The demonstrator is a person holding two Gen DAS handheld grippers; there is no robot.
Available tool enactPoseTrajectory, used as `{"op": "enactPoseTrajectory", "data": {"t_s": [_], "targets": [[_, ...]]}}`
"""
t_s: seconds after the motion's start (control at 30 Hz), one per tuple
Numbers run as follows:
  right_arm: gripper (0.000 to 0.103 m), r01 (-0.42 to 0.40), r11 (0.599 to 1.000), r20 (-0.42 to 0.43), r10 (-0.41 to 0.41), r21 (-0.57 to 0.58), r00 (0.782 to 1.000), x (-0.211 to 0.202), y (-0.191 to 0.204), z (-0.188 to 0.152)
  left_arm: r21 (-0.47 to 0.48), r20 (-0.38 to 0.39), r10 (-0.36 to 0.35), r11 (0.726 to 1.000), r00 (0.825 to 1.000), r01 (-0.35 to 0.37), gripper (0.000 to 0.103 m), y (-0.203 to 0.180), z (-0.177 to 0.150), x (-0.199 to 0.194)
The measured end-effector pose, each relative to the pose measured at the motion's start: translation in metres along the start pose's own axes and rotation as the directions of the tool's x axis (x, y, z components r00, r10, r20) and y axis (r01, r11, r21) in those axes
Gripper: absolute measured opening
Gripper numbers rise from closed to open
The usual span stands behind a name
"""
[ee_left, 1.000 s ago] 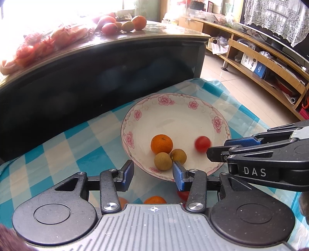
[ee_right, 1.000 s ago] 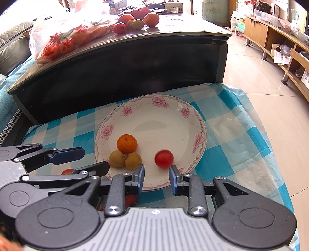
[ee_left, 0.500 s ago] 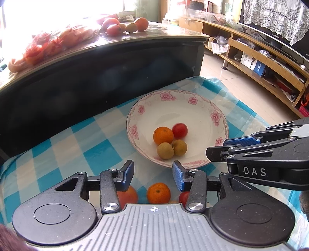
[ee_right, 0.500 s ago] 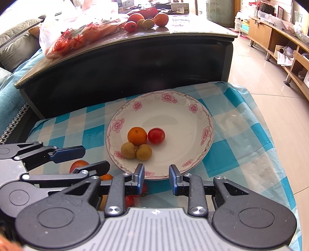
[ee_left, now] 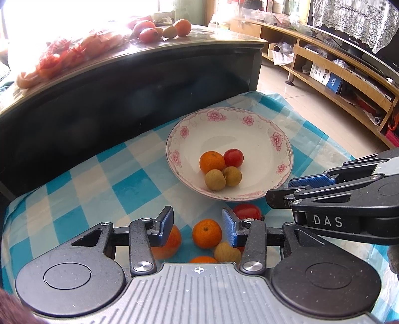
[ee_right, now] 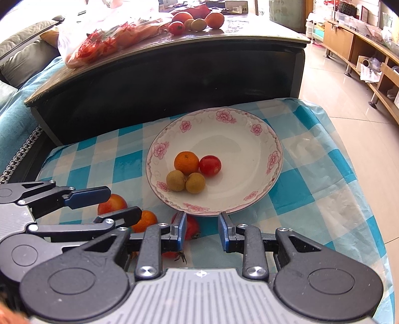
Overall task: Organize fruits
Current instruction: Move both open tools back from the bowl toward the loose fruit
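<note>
1. Your desk [ee_right: 311, 174] carries a blue-and-white checked cloth, and behind it stands a dark cabinet [ee_right: 174, 82] whose top holds a bag of red produce [ee_right: 104, 42] and several loose fruits [ee_right: 197, 21].
2. The floral plate [ee_right: 251, 139] sits in the middle of the cloth, ahead of both grippers. Its near rim lies just beyond your right gripper's tips.
3. Your right gripper [ee_right: 202, 230] is empty, its blue pads spread apart, with bare cloth between them. It hovers low at the plate's near edge.
4. Your left gripper [ee_left: 197, 228] is likewise spread wide and holds nothing. It hangs over the loose fruit on the cloth, nearer to you than the plate.
5. On the plate, four fruits cluster touching one another: a mandarin [ee_right: 186, 163], a cherry tomato [ee_right: 210, 165] at its right, and two longans [ee_right: 185, 181] in front.
6. Off the plate, a peach-coloured fruit [ee_left: 167, 240] lies partly behind the left pad of your left gripper.
7. A second mandarin [ee_left: 206, 233] sits between the left gripper's pads, apart from both.
8. A red tomato [ee_left: 247, 211] lies between the plate's rim and the left gripper's right pad; in the right wrist view it sits just behind your right gripper's left pad.
9. A loose longan [ee_left: 227, 253] and the top of another orange fruit [ee_left: 203, 259] show at the left gripper's base, partly hidden by its body.
</note>
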State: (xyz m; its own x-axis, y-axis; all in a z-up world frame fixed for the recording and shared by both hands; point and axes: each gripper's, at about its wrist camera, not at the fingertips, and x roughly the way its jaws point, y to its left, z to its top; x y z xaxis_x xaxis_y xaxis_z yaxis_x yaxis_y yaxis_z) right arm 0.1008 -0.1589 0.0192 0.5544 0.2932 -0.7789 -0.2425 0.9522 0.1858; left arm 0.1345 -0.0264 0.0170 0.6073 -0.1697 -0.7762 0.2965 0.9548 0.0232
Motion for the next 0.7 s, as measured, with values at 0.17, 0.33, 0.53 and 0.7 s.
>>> {"op": "enactPoseTrajectory", "data": {"t_s": [0.17, 0.33, 0.53, 0.7], "targets": [[0.032, -0.002, 1.0, -0.007, 0.002, -0.007, 1.0, -0.001, 0.003, -0.004, 0.003, -0.006, 0.002, 1.0, 1.0, -0.002, 0.051, 0.0, -0.005, -0.002], [0.032, -0.006, 1.0, -0.02, 0.006, -0.011, 1.0, 0.001, 0.006, -0.01, 0.013, -0.018, 0.006, 1.0, 1.0, -0.006, 0.051, 0.0, -0.011, -0.003], [0.032, -0.005, 1.0, -0.044, 0.003, -0.028, 0.999, 0.004, 0.011, -0.017, 0.015, -0.038, 0.003, 1.0, 0.999, -0.002, 0.05, 0.0, -0.019, -0.002], [0.032, -0.028, 0.999, -0.082, 0.026, -0.022, 0.996, 0.009, 0.01, -0.021, 0.011, -0.056, -0.01, 1.0, 0.998, 0.011, 0.051, 0.002, -0.027, -0.001]]}}
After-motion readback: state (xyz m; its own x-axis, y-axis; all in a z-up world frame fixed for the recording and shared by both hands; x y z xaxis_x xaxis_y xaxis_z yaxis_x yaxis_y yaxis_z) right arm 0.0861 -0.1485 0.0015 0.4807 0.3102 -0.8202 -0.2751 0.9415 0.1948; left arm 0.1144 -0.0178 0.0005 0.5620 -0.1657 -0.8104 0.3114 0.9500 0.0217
